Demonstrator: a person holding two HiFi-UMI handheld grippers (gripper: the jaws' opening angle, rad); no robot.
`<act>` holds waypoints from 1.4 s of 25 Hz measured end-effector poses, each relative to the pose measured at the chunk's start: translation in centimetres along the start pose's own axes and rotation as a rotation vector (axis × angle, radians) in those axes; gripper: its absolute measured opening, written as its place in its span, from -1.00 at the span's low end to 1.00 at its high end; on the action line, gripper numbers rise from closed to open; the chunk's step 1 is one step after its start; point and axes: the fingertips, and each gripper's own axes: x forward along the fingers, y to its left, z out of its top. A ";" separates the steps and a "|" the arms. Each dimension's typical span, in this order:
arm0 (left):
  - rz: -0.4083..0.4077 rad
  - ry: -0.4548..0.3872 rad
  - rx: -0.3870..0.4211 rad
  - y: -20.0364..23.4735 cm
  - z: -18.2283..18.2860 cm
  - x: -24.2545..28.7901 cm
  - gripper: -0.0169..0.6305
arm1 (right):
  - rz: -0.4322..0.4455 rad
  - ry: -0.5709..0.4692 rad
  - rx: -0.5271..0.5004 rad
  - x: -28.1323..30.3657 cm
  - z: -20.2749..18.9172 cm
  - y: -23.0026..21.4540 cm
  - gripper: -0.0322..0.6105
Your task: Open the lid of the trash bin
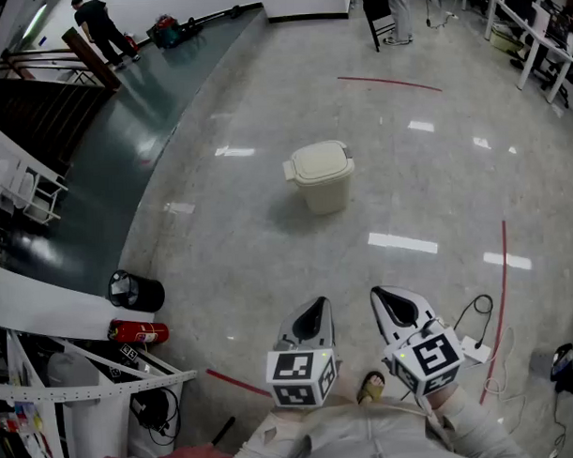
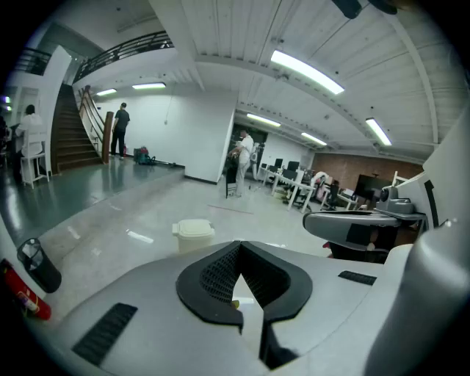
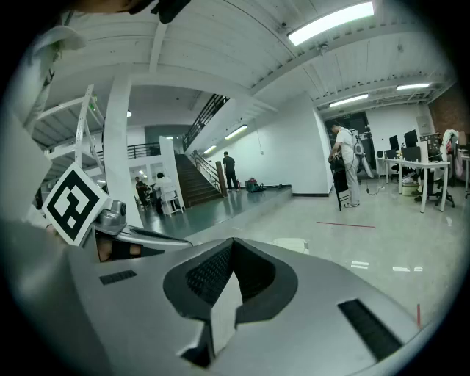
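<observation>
i'm holding my left gripper (image 1: 311, 316) and my right gripper (image 1: 395, 306) side by side, low and close to my body, because nothing is within reach from here. the trash bin (image 1: 319, 178) stands alone on the floor (image 1: 220, 216), well apart from me, far ahead and roughly in line with the gap between the two grippers. each gripper has its jaws together at the tips with nothing between them; only floor shows through the small gap behind the pads. i judge that a plain carrying posture, since there is nothing here to take hold of. the bin's cream lid (image 1: 318, 160) lies flat and shut on the body, with small lugs at its sides that are too small to read as handle or hinge. both grippers point toward the bin, so it shows just over the jaws in the left gripper view and peeks past them in the right gripper view. in my judgement the task has not begun: the next move calls for walking closer and bringing one gripper down to the lid's edge. the fire extinguisher (image 1: 138, 332) lies at the near left, off that path.
</observation>
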 end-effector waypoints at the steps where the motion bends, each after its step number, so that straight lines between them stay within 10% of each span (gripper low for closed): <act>1: 0.002 -0.003 -0.006 -1.1 -0.8 -1.1 -0.93 | 0.002 0.003 -0.002 -1.5 -0.6 0.6 -0.90; 18: -0.071 -0.016 0.037 -11.8 -6.2 -10.0 -0.93 | 0.014 0.006 -0.045 -15.3 -5.3 5.2 -0.90; 35: -0.039 -0.038 0.016 -7.8 -1.7 -4.7 -0.93 | 0.058 0.014 -0.057 -8.4 -2.6 2.3 -0.90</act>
